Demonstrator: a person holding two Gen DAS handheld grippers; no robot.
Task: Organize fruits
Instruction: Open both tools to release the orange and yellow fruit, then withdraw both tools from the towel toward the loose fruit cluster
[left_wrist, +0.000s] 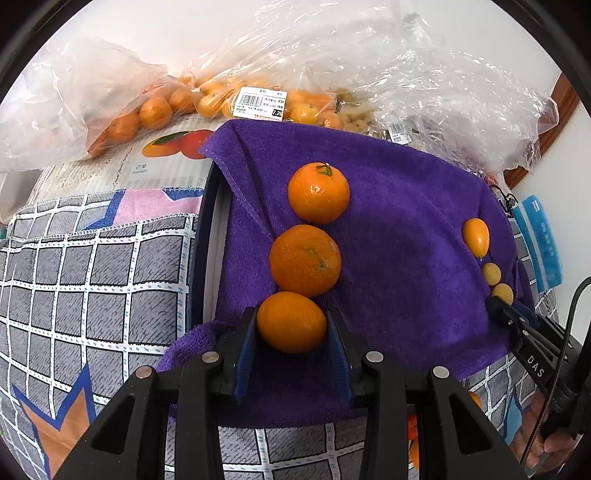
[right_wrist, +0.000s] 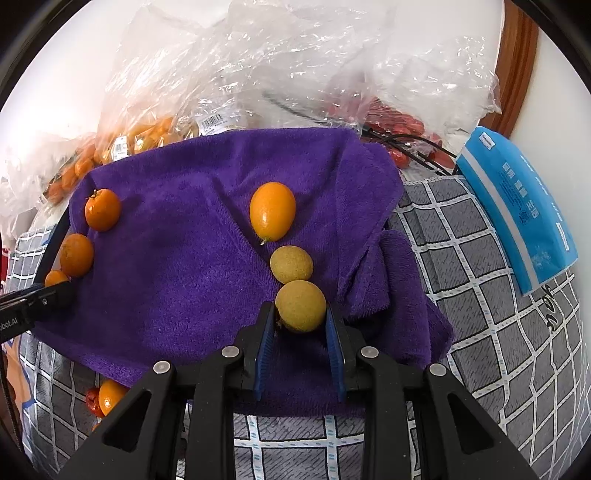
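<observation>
A purple towel (left_wrist: 399, 229) holds two rows of fruit. On its left, two oranges (left_wrist: 318, 192) (left_wrist: 305, 260) lie in a line, and my left gripper (left_wrist: 291, 325) is shut on a third orange (left_wrist: 291, 322) at the near end. On its right lie a kumquat (right_wrist: 272, 211) and a yellow-green longan (right_wrist: 291, 264). My right gripper (right_wrist: 300, 314) is shut on a second longan (right_wrist: 300, 311) resting on the towel just below them. The right gripper's tip also shows in the left wrist view (left_wrist: 506, 312).
Clear plastic bags of oranges (left_wrist: 155, 110) and other fruit (right_wrist: 399, 122) lie behind the towel. A blue tissue pack (right_wrist: 517, 206) lies at the right. A grey checked cloth (left_wrist: 92, 266) covers the surface. Loose fruit (right_wrist: 107, 397) lies near the towel's front left.
</observation>
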